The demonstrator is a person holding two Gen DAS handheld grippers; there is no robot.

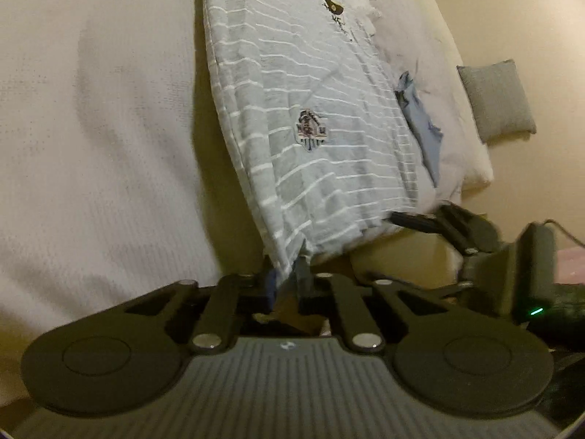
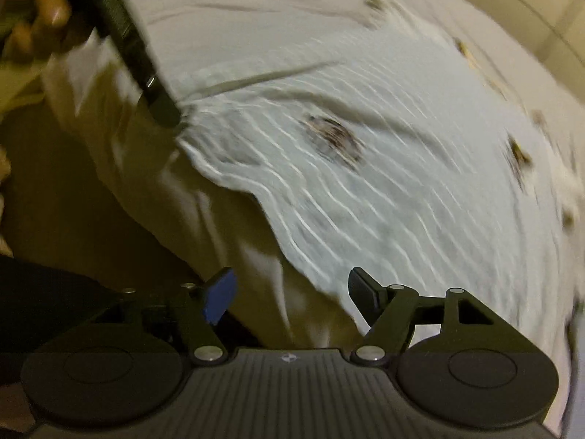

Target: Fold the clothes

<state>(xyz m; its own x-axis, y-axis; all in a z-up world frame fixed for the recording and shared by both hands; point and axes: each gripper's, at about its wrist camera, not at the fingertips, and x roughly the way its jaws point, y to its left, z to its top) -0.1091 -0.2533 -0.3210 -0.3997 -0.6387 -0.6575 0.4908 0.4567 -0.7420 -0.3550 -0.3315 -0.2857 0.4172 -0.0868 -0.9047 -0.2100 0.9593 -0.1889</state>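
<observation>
In the left wrist view, the left tongs [image 1: 287, 274] are clenched on the near corner of a grey shirt with thin white stripes [image 1: 310, 139], the cloth pinched between the two fingers and rising away from them. From that corner the striped shirt stretches out across a bed covered in a cream bedspread [image 1: 102, 128], its left edge lifted enough to cast a shadow on the cover. An embroidered crest [image 1: 310, 130] sits near the middle of the garment and a smaller dark emblem [image 1: 333, 6] lies farther up. Just to the right, the right tongs [image 1: 413, 219] sit at the shirt's other near corner. Beyond them a blue cloth [image 1: 420, 117] lies partly beside the shirt's right edge, and a grey cushion [image 1: 497, 100] rests past the bed's far side.

In the right wrist view, blurred by motion, the right tongs [image 2: 292, 296] stand released, fingers spread wide with the shirt's hem [image 2: 365, 183] between and just beyond them. Farther off at upper left, a person's hand [image 2: 40, 11] holds the left tongs [image 2: 164, 113], whose tip meets the shirt's edge.
</observation>
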